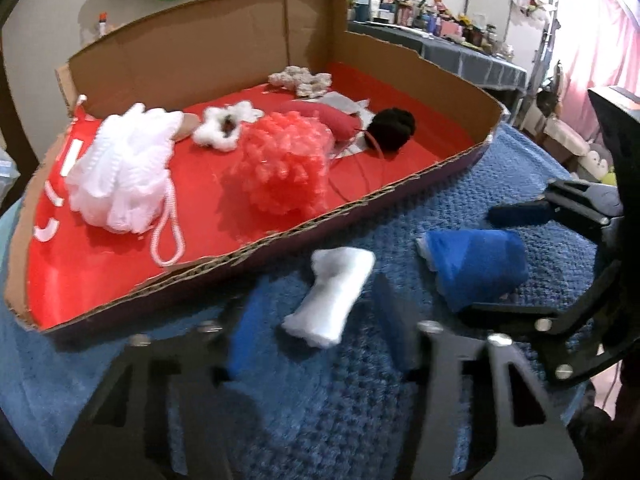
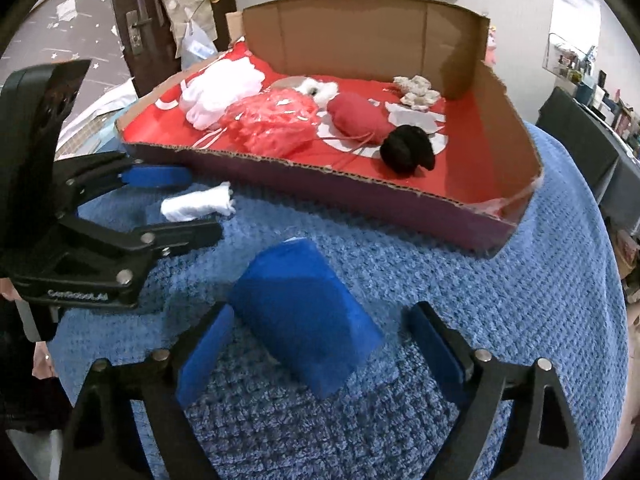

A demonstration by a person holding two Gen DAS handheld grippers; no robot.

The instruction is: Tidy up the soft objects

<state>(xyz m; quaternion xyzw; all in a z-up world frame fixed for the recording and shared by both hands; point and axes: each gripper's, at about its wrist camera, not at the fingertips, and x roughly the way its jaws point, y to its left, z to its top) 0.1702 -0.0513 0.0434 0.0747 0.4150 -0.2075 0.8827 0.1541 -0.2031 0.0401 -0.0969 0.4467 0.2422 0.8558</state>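
- Left hand-held gripper [image 1: 316, 328] sits low over the blue knit blanket [image 1: 400, 400], its blue pads either side of a white cotton wad [image 1: 328, 300]; jaws narrowed, but motion blur means can't tell whether pads actually press the wad.
- Seen from the right wrist view, the wad lies on the blanket just outside the box's front wall, betw. the left gripper's two fingers.
- Right hand-held gripper [image 2: 320, 348] is spread wide, straddling a blue wrapped roll [image 2: 304, 320]; gaps show on both sides, pads not touching it.
- Roll rests on the blanket, near the wad but apart from it.
- Shallow cardboard box [image 1: 400, 60] w/ red lining sits on the blanket beyond both grippers.
- Inside: white mesh bath pouf [image 1: 120, 172] at the left end, pink mesh pouf [image 1: 280, 168] beside it near the front wall, small white fluffy flower [image 1: 224, 128] behind, red yarn ball [image 2: 356, 120], black yarn ball [image 2: 408, 152], cream crochet piece [image 1: 300, 80] at the back corner.
- Cluttered shelf [image 1: 440, 16] in the background.
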